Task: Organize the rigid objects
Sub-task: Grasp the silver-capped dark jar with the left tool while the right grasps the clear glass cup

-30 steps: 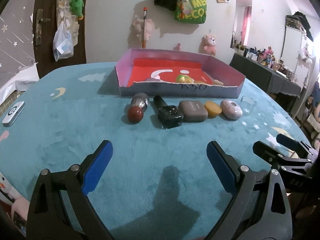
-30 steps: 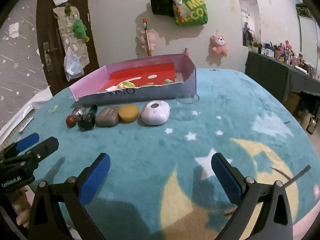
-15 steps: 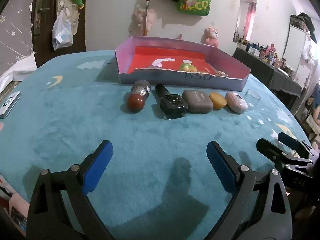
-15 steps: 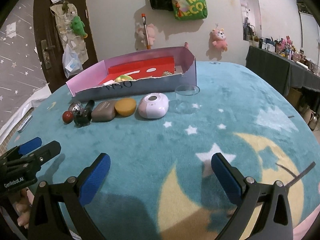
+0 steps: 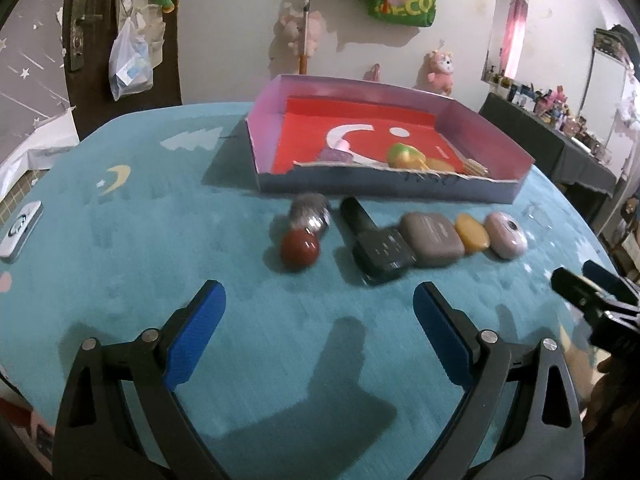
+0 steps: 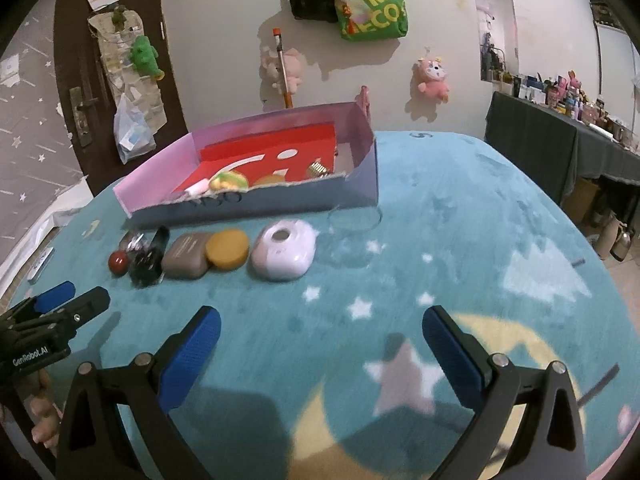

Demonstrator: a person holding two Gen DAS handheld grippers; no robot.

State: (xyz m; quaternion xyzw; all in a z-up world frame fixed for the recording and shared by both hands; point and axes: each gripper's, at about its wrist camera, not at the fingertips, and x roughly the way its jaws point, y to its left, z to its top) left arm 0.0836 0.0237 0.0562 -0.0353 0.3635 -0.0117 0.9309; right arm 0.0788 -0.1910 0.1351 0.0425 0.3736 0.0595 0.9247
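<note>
between both wide, empty hand-held grippers (image 5: 319, 312) (image 6: 321, 338) and the box (image 5: 384, 190), bare rug (image 5: 200, 240).

Five objects lie in a row (image 5: 400, 236) on the blanket (image 5: 160, 264), just before the box (image 5: 384, 192).

A plush, matt teal cloth (image 5: 120, 280) covers the worktop. The cardboard tray (image 5: 472, 192) has a torn paper edge and a red lining. The red ball (image 5: 300, 250) and pink case (image 6: 285, 250) look glossy, smooth plastic. The fingers (image 5: 196, 336) carry ribbed blue pads.
</note>
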